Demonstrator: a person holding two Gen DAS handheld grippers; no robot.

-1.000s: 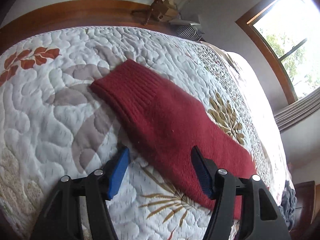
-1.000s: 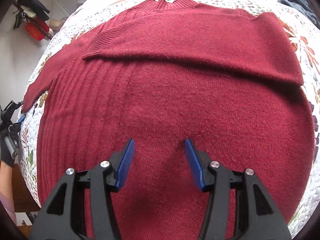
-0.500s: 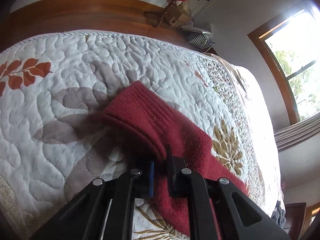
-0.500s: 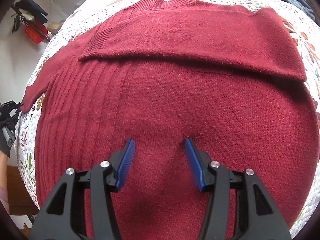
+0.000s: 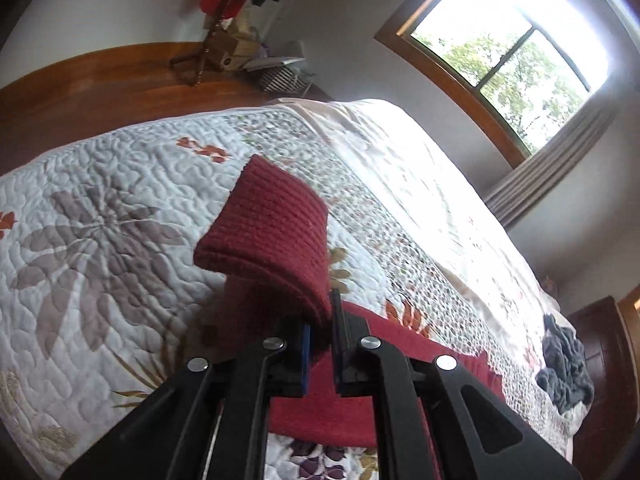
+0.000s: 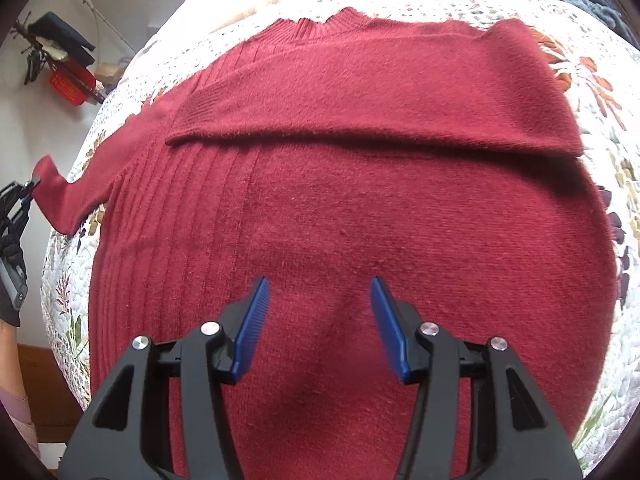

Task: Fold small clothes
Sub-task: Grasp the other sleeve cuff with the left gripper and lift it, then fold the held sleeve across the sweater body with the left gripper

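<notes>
We note the surroundings first. Ahead of the left gripper (image 5: 320, 344) the quilted bedspread (image 5: 100, 208) runs away to a wooden board (image 5: 92, 80) at the bed's far edge, with a clothes stand (image 5: 224, 12) against the wall beyond it. A window (image 5: 508, 52) sits up and to the right of the tool, and a dark grey garment (image 5: 568, 368) lies bunched on the bed to its right, well apart from the fingers. Nothing stands between either tool and the cloth.

The red sweater (image 6: 360, 208) lies flat on the bedspread, directly under and ahead of the right gripper (image 6: 318, 320). Its collar (image 6: 316, 24) is at the far end from that tool and its hem is nearest, so the body's long axis runs straight away from the fingers. One sleeve is folded across the chest, crosswise to that axis, cuff toward the left. The other sleeve (image 6: 80, 184) stretches out to the far left.

Left gripper: jaws together, clamped on that sleeve near the cuff (image 5: 268, 232); the ribbed cuff end stands up over the fingers, off the quilt. In the right wrist view this tool shows at the left edge (image 6: 16, 208), at the sleeve's end.

Right gripper: blue pads (image 6: 250, 320) apart, nothing between them, hovering over the sweater's lower body.
</notes>
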